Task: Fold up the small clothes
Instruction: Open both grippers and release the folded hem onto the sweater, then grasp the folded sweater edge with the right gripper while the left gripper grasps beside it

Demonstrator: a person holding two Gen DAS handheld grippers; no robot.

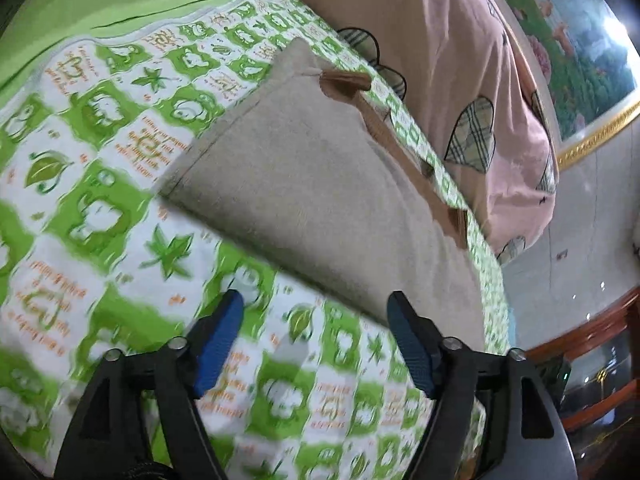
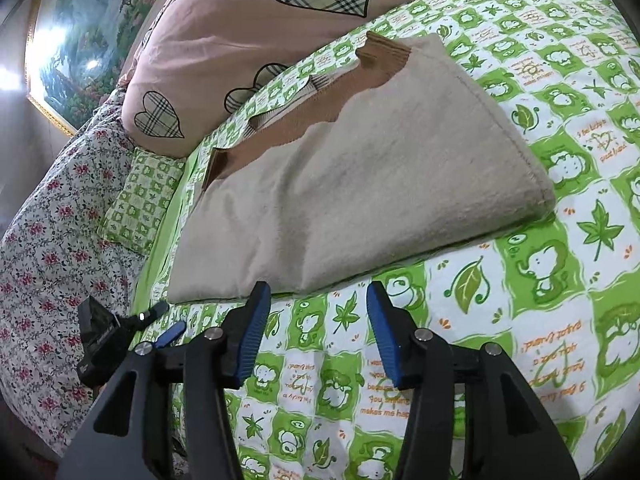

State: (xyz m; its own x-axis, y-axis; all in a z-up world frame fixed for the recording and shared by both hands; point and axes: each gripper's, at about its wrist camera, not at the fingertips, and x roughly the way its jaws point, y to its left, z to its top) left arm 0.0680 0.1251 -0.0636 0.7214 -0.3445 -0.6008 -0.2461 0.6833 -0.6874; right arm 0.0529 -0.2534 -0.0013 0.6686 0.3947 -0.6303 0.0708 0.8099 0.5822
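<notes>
A folded beige garment [image 1: 320,184] [image 2: 360,184] with a brown ribbed trim [image 1: 400,148] [image 2: 280,136] lies flat on the green-and-white patterned bedsheet [image 1: 100,200] [image 2: 540,320]. My left gripper [image 1: 316,300] stands open at the garment's near edge. Its right blue pad [image 1: 404,332] overlaps the cloth in the view, its left pad [image 1: 220,336] is over the sheet, and nothing is gripped. My right gripper [image 2: 318,288] is open too, just short of the garment's near folded edge, with only sheet between its pads.
A pink quilt with plaid hearts [image 1: 440,40] [image 2: 240,20] is heaped behind the garment. Floral bedding [image 2: 48,220] and a small green pillow [image 2: 140,200] lie at the left. A framed painting [image 1: 580,60] hangs on the wall. Wooden furniture [image 1: 592,340] stands past the bed's edge.
</notes>
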